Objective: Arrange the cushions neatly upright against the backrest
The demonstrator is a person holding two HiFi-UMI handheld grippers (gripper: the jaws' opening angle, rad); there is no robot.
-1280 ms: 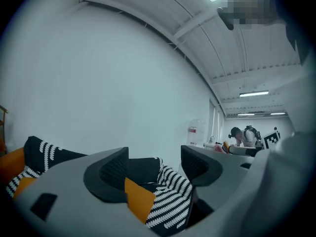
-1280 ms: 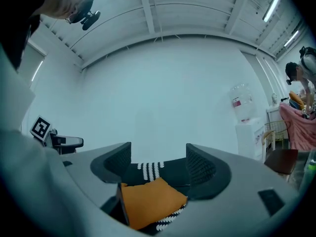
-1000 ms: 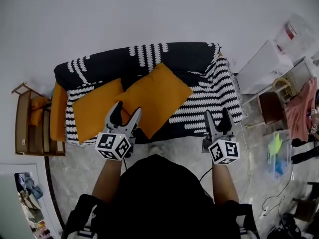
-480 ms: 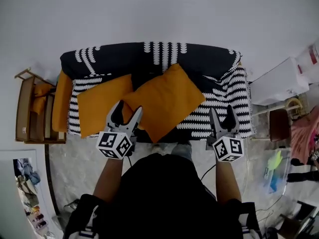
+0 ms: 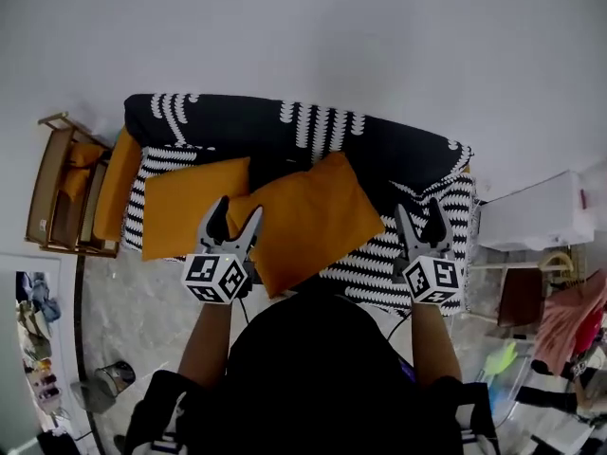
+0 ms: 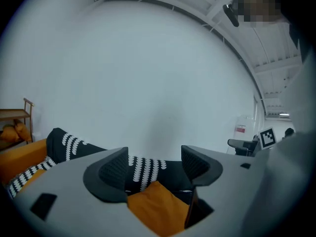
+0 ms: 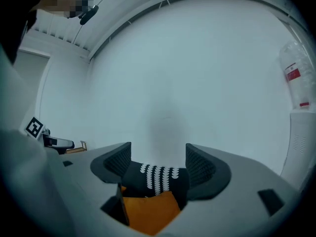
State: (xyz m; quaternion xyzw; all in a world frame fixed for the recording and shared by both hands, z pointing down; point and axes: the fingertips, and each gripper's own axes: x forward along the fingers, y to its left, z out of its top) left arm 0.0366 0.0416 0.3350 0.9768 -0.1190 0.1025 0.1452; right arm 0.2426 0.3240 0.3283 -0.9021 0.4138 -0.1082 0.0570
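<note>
Jaws apart and empty, left gripper [image 5: 237,209] and right gripper [image 5: 419,209] hover over the near edge of the seat [image 5: 375,256]. Two orange cushions, left cushion [image 5: 185,207] and centre cushion [image 5: 308,218], lie flat and touching, short of the backrest [image 5: 285,126]. A pinch on one soft corner could fold that cushion, or drag its neighbour toward the near edge.

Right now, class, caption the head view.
Left gripper and right gripper, both open, face two orange cushions lying on the sofa.
</note>
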